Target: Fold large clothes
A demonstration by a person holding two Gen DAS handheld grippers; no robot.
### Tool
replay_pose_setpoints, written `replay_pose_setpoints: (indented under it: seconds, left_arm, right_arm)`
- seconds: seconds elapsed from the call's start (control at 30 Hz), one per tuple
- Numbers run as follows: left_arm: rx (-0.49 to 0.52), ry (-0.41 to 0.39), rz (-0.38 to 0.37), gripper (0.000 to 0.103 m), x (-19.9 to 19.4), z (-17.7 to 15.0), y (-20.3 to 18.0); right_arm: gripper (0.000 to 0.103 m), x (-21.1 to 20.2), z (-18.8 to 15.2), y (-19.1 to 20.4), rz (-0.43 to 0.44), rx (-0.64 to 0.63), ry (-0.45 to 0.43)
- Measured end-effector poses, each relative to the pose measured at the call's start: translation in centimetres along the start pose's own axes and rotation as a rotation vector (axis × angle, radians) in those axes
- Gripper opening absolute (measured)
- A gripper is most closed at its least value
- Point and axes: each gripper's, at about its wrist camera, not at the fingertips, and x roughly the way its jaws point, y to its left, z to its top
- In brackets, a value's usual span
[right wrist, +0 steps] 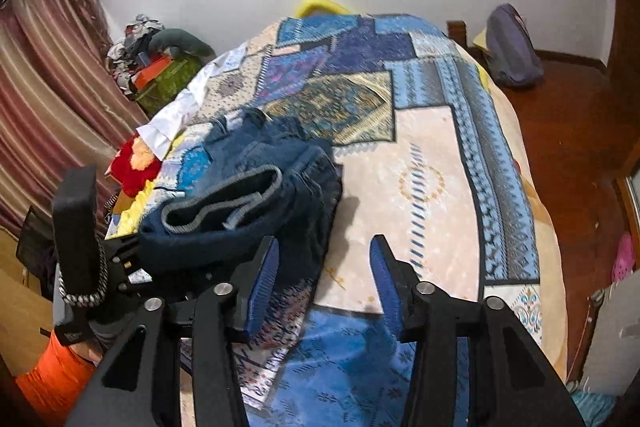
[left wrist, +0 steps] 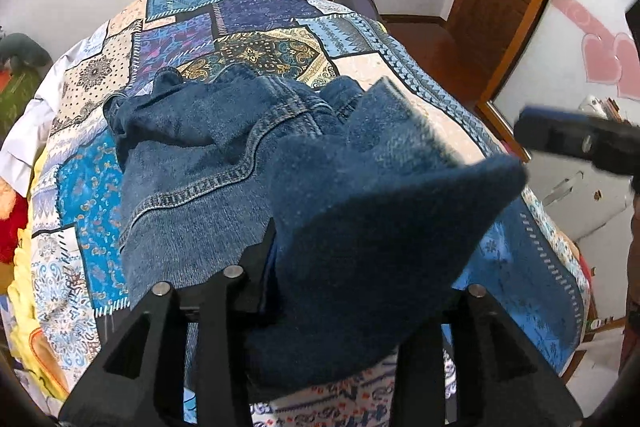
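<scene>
While denim jacket (left wrist: pixel 224 163) lies bunched on the bed (right wrist: pixel 432 163), a flap is held pinched in left tongs (left wrist: pixel 276 267); right tongs (right wrist: pixel 324 267) gape empty. Laying it flat seems next.

— The jacket (left wrist: pixel 224 163)?
— Heavy blue denim, matt and coarse, with pale stitched seams.
— The bedspread (right wrist: pixel 432 163)?
— Printed woven cloth, smooth and flat, no sheen.
— The fingers (right wrist: pixel 262 283)?
— Matt black plastic with blue ribbed pads and bright metal pins.
— The floor (right wrist: pixel 568 123)?
— Polished reddish wood, slightly glossy.
</scene>
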Motion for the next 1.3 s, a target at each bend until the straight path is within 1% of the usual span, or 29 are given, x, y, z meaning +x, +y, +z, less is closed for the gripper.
replay_pose_setpoints:
  seconds: [0.03, 0.07, 0.1, 0.13, 0.2, 0.37, 0.47, 0.57, 0.6, 0.67, 0.73, 0.87, 0.9, 0.93, 0.97, 1.0, 1.07, 1.13, 1.2, 1.3]
  left_arm:
    - [0.005, 0.003, -0.021, 0.055, -0.1, -0.1, 0.0]
    - [-0.003, 0.004, -0.051, 0.072, -0.5, -0.3, -0.1]
    - [-0.022, 0.001, -0.092, 0.077, -0.7, -0.4, 0.0]
    - [-0.034, 0.002, -0.123, 0.077, -1.0, -0.5, 0.1]
    - [-0.040, 0.003, -0.131, 0.077, -1.8, -0.5, 0.1]
    - [-0.077, -0.052, -0.157, 0.077, -5.4, -1.1, 2.1]
    - [-0.099, -0.108, -0.118, 0.079, -8.3, -1.8, 4.2]
    - [-0.130, -0.152, -0.070, 0.090, -10.2, -2.6, 6.9]
    - [-0.137, -0.162, -0.031, 0.093, -10.5, -3.0, 8.2]
    - [-0.135, -0.148, 0.025, 0.094, -10.1, -3.6, 9.6]
    - [-0.134, -0.108, 0.054, 0.094, -8.8, -4.2, 11.2]
    - [-0.178, 0.009, 0.033, 0.094, -4.3, -6.0, 13.6]
    - [-0.182, 0.052, 0.037, 0.095, -2.6, -6.6, 13.9]
    - [-0.184, 0.068, 0.027, 0.098, -1.8, -7.1, 14.1]
    - [-0.201, 0.069, -0.005, 0.102, -1.0, -7.5, 14.4]
    - [-0.229, 0.064, -0.036, 0.103, -0.4, -7.9, 14.7]
    - [-0.272, 0.074, -0.102, 0.103, 0.6, -8.5, 15.1]
    - [-0.315, 0.080, -0.151, 0.103, 1.4, -8.9, 15.3]
    - [-0.311, 0.074, -0.158, 0.103, 1.5, -9.0, 15.2]
    - [-0.248, 0.060, -0.106, 0.103, 0.5, -8.6, 14.5]
  right_arm:
    - [0.063, -0.2, 0.2, 0.4, 0.003, -0.009, -0.011]
    - [0.068, -0.4, 0.3, 0.8, 0.005, -0.018, -0.026]
    - [0.076, -0.8, 0.5, 1.3, 0.005, -0.030, -0.046]
    - [0.080, -1.1, 0.6, 1.9, 0.005, -0.043, -0.068]
    - [0.083, -1.6, 0.8, 2.6, 0.008, -0.060, -0.090]
    - [0.084, -1.8, 1.3, 4.2, 0.033, -0.077, -0.094]
    - [0.084, -1.1, 1.4, 5.1, 0.050, -0.090, -0.075]
    - [0.084, 0.4, 1.3, 6.3, 0.064, -0.113, -0.043]
    - [0.084, 1.2, 1.1, 6.9, 0.069, -0.124, -0.025]
    - [0.084, 2.8, 0.7, 7.7, 0.081, -0.149, 0.011]
    - [0.084, 4.7, 0.2, 8.1, 0.071, -0.179, 0.049]
    - [0.084, 8.7, -0.8, 7.3, -0.016, -0.203, 0.132]
    - [0.088, 9.6, -1.0, 6.6, -0.016, -0.206, 0.151]
    - [0.096, 10.3, -1.2, 5.8, -0.025, -0.205, 0.168]
    - [0.099, 11.0, -1.4, 4.9, -0.039, -0.202, 0.185]
    - [0.102, 11.5, -1.7, 4.1, -0.047, -0.202, 0.199]
    - [0.102, 12.1, -2.0, 2.6, -0.023, -0.188, 0.221]
    - [0.102, 12.5, -2.1, 0.8, 0.017, -0.116, 0.238]
    - [0.102, 12.7, -2.2, -0.3, 0.041, -0.091, 0.255]
    - [0.102, 12.0, -2.1, 0.1, 0.017, -0.133, 0.244]
